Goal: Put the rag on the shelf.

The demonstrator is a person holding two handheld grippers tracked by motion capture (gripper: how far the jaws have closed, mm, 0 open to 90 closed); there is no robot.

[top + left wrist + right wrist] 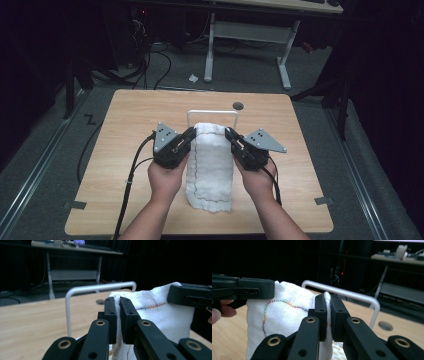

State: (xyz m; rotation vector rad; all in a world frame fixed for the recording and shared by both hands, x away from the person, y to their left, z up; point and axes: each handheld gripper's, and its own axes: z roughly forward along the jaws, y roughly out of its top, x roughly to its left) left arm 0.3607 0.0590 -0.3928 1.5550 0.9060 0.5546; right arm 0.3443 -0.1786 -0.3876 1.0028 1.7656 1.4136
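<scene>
Towel, white, colour-stitched, hanging lengthwise

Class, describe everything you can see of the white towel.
The towel is white, soft woven cloth with a wavy multicoloured stitched line. Its far edge is lifted beside the white metal rack; the rest trails toward the person on the table. The left gripper and right gripper each pinch a top corner.

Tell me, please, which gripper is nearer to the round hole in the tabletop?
Right. The right gripper pinches the towel's corner just below the hole; the left gripper pinches the opposite corner, farther left.
</scene>
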